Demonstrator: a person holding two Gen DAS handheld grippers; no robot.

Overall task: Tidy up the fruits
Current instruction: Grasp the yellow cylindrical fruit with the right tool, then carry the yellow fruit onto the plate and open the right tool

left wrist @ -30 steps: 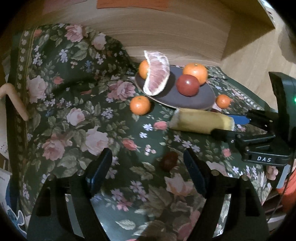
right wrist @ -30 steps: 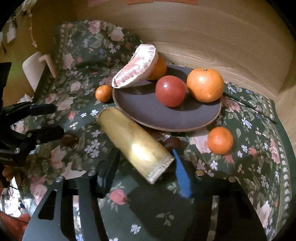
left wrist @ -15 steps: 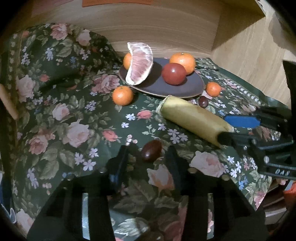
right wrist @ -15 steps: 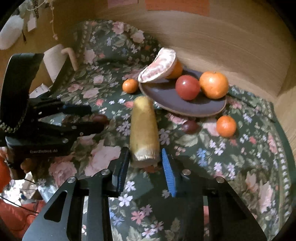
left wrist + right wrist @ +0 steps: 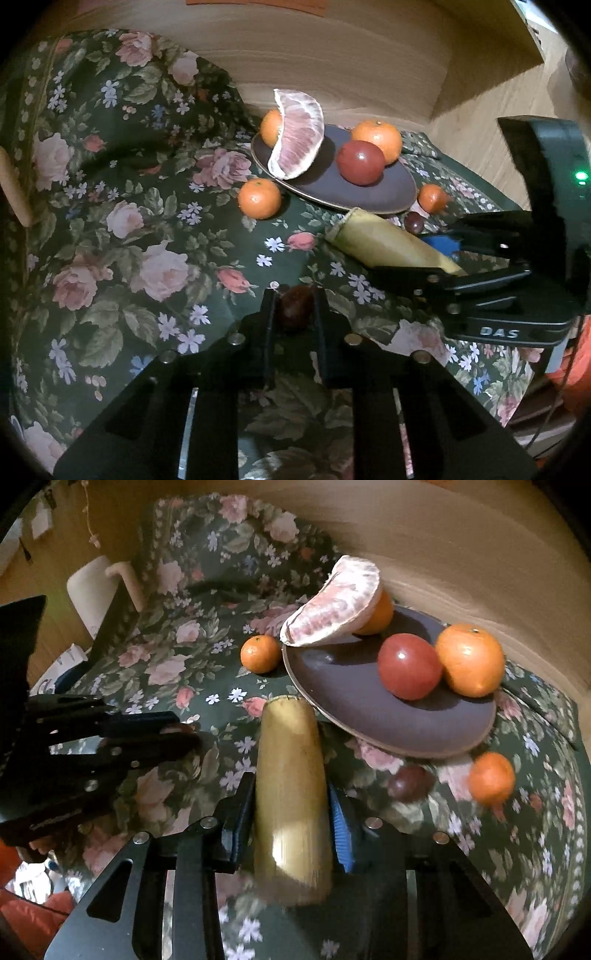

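The left gripper has its two black fingers pressed in on a small dark red fruit, one finger on each side of it. The small fruit sits low on the flowery cloth, but I cannot tell if it is touching the cloth or just above it.

The right gripper is pinching a long yellow fruit piece, with its blue pads tight against both sides. The far cut end of this yellow piece points at the dark plate and is just beside the plate's rim. Its near end looks blurry.

On the plate there is a big pink fruit slice that leans on an orange behind it. A round red fruit sits in the middle of the plate, touching a bigger orange next to it.

Three fruits lie on the cloth around the plate (none of them are on it). A small orange is just beside the plate's left rim. Another small orange is near the plate's right side and looks a bit blurry. A second dark red fruit lies between that orange and the yellow piece, close to the right gripper's blue pad.

A wooden wall stands behind the cloth
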